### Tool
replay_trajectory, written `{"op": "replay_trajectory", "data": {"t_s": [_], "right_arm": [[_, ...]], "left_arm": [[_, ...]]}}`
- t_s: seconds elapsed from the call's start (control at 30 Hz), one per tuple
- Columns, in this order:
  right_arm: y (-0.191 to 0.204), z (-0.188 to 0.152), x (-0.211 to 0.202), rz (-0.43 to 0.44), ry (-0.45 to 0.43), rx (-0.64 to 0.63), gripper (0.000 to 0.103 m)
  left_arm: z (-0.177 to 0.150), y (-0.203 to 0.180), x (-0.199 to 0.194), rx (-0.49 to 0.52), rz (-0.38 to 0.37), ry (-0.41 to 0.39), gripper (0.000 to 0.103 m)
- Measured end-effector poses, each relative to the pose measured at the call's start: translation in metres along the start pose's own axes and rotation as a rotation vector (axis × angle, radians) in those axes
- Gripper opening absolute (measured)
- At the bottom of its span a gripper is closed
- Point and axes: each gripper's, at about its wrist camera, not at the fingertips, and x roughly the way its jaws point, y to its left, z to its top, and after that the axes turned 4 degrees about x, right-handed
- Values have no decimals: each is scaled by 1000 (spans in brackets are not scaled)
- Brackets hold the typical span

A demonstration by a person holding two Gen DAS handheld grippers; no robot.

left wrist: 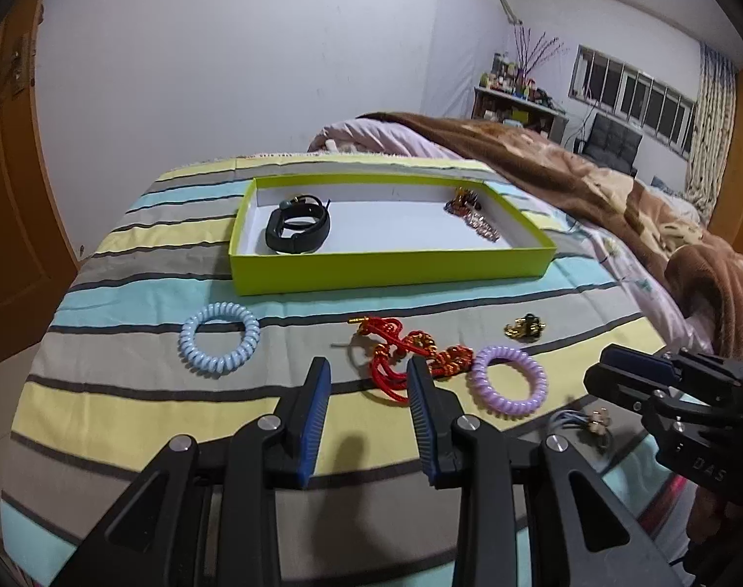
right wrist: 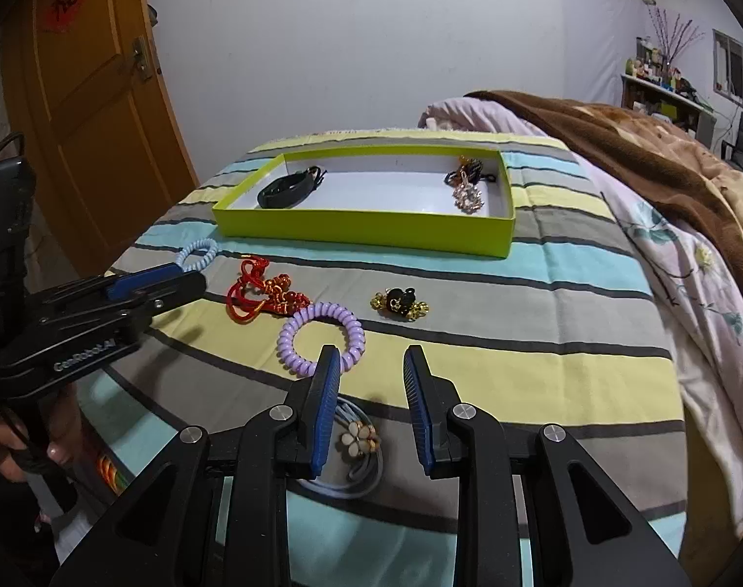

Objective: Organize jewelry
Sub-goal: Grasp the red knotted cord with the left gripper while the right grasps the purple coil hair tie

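Observation:
A lime-green tray [left wrist: 391, 269] [right wrist: 361, 237] lies on the striped bedspread and holds a black band [left wrist: 298, 231] [right wrist: 285, 191] at its left and beaded pieces [left wrist: 471, 215] [right wrist: 466, 186] at its right. In front of it lie a light-blue coil ring [left wrist: 219, 337] [right wrist: 197, 252], a red knotted cord [left wrist: 410, 357] [right wrist: 263, 296], a purple coil ring [left wrist: 508, 381] [right wrist: 322, 337], a black-and-gold clip [left wrist: 524, 328] [right wrist: 400, 304] and a flower hair tie [left wrist: 594, 423] [right wrist: 359, 440]. My left gripper [left wrist: 369, 372] is open and empty above the cord. My right gripper [right wrist: 371, 359] is open and empty over the flower tie.
A brown blanket [left wrist: 591, 181] [right wrist: 664, 146] and a pink quilt [right wrist: 689, 293] cover the bed to the right. A wooden door [right wrist: 92, 122] stands at the left. A shelf [left wrist: 518, 102] and window are at the far right.

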Motion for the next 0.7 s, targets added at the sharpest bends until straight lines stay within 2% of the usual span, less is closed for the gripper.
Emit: {"op": "replay_trajectory", "data": {"t_s": [0.33, 0.7], "right_arm": [[1, 8, 24, 24, 57, 16, 28], [4, 11, 44, 25, 116, 14, 28]], "left_arm": [[8, 3, 22, -16, -53, 52, 34], [5, 6, 38, -36, -30, 128, 34]]}}
